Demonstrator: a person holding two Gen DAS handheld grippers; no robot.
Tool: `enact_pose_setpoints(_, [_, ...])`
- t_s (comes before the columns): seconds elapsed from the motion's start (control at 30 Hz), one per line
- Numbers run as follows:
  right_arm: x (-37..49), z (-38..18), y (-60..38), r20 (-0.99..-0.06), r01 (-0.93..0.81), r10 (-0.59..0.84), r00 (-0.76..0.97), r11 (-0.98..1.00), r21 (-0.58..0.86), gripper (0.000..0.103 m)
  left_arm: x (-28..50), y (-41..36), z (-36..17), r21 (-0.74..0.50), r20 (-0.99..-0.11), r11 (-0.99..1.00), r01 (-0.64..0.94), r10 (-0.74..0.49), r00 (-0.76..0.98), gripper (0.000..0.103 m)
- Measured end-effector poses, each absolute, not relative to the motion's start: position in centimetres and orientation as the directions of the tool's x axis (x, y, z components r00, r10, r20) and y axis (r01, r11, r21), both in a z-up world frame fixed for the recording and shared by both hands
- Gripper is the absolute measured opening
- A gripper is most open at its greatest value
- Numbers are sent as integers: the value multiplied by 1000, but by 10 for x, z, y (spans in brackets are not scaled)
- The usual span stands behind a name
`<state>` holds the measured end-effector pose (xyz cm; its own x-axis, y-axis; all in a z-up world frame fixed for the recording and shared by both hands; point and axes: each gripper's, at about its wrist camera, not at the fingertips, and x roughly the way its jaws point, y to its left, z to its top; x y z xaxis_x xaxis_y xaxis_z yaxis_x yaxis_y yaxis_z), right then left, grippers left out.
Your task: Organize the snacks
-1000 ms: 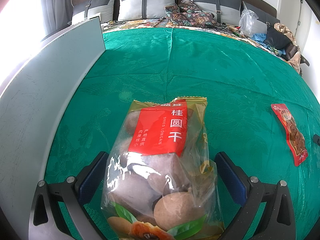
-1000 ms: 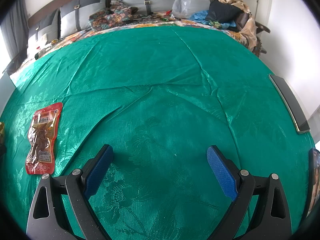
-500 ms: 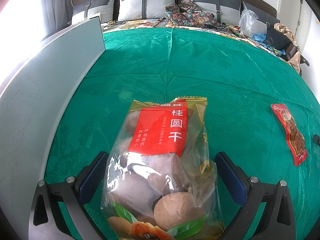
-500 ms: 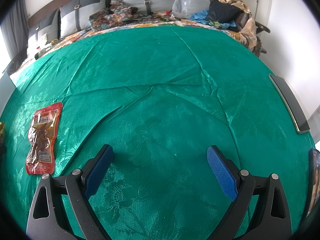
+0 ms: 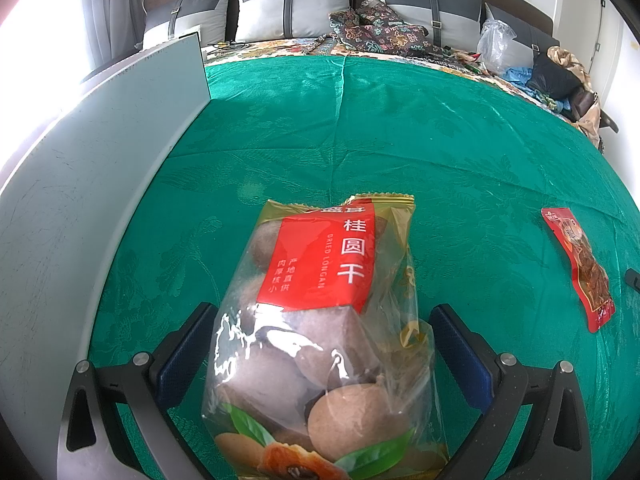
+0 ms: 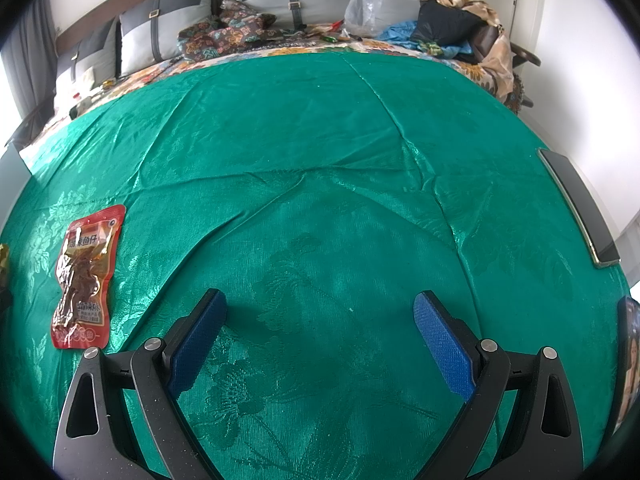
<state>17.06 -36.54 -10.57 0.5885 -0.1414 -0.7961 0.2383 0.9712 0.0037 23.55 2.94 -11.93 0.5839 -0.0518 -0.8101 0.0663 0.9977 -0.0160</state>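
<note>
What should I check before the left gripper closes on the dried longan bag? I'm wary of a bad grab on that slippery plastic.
1. Left gripper open wide enough: ok, both pads stand clear of the bag.
2. Dried longan bag centred between the fingers: ok, though it sits nearer the left pad.
3. Contact with the bag: cannot tell at the lower edge, where it runs out of view.
4. Grey board clear of the left finger: ok, apart.
5. Right gripper free: ok, open over bare green cloth.
6. Red fish snack packet out of the way: ok, lying flat, off to the side.
</note>
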Motion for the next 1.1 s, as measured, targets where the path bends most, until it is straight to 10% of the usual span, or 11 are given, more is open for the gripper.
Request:
enact_pose_setpoints(0.43, [184,-103,-369,-828,224,-105,551,974,25,97,236,30,-120,-16,-810,998,67,-52,584,103])
enact_pose_setpoints(0.63, [213,-78,-310,-842,69,334,423,915,398,97,236,30,-120,-15,-810,998,66,-51,584,103])
enact_pose_setpoints(0.77, [243,-92,-226,-926,-69,216,308,976,205,98,236,30,-120,-13,-810,998,65,-49,584,103])
enact_pose_setpoints(0.87, [249,-96,-200,-948,-97,52,314,995,23,93,236,30,-119,-14,-810,998,65,-50,585,103])
enact_pose_setpoints(0.93, [244,-90,-206,-942,-71,40,333,997,18,63,236,30,-119,-14,-810,998,65,-49,584,103])
enact_pose_setpoints(1.03, [242,-85,-226,-950,-30,67,304,998,61,49,237,27,-117,-5,-827,997,82,-50,560,103])
enact_pose_setpoints(1.1, [237,-82,-248,-950,29,118,290,991,132,49,238,29,-112,-15,-849,993,114,-73,523,85])
